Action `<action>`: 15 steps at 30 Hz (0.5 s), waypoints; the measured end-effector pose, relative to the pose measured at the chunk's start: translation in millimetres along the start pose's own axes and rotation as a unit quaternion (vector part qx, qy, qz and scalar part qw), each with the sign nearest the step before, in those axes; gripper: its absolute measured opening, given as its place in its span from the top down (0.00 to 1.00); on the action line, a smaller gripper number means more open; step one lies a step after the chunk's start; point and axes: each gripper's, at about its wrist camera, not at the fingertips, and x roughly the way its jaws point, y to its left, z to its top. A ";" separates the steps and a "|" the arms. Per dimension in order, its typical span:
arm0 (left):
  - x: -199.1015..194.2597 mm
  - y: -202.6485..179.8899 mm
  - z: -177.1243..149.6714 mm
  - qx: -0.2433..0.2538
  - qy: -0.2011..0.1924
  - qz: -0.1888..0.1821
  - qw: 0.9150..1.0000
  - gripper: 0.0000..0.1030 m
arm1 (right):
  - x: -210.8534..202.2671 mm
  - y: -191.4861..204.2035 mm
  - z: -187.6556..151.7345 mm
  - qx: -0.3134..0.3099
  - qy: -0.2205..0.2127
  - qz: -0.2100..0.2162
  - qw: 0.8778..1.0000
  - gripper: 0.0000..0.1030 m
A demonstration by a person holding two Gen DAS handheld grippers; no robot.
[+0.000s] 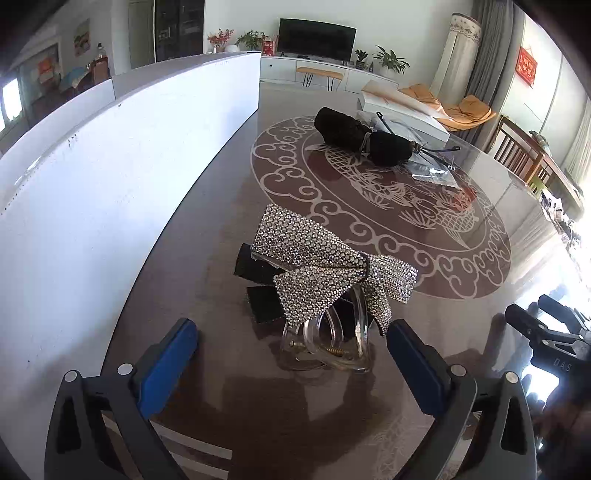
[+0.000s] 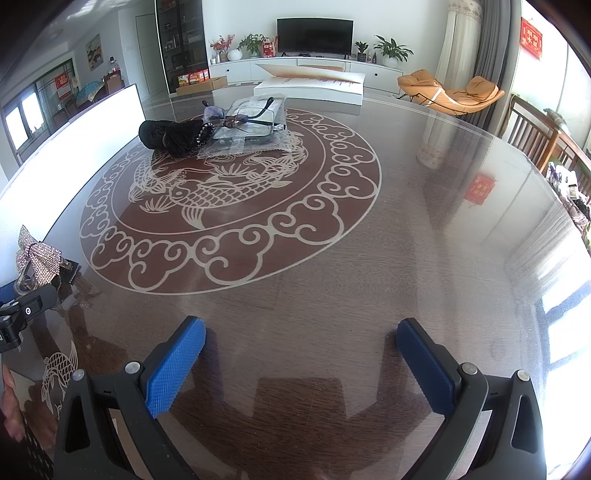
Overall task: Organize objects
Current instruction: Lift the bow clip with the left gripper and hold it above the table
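The left tongs point(image 1: 291, 354) are hanging spread wide and empty, lining up on the rhinestone bow clip point(image 1: 325, 273) lying near the surface's point(image 2: 424, 258) left edge; next, they need to close (probably on its clear clamp). The right tongs point(image 2: 301, 354) are waiting open, holding nothing.

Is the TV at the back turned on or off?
Off, it seems. The TV screen is plain black in both views, showing no picture or glow.

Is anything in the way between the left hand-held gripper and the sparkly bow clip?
Nothing visible. The left hand-held gripper is open, and the sparkly bow clip lies right ahead of it on the bare table.
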 end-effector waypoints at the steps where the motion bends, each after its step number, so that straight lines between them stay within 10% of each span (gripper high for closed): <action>1: -0.4 1.4 0.2 -0.002 -0.001 0.000 1.000 0.00 | 0.0 0.0 0.0 0.000 0.000 0.000 1.000 0.00; 15: 4.9 -5.8 -3.3 0.042 -0.003 0.042 0.998 0.00 | 0.3 0.1 0.5 -0.001 0.000 -0.001 1.000 0.00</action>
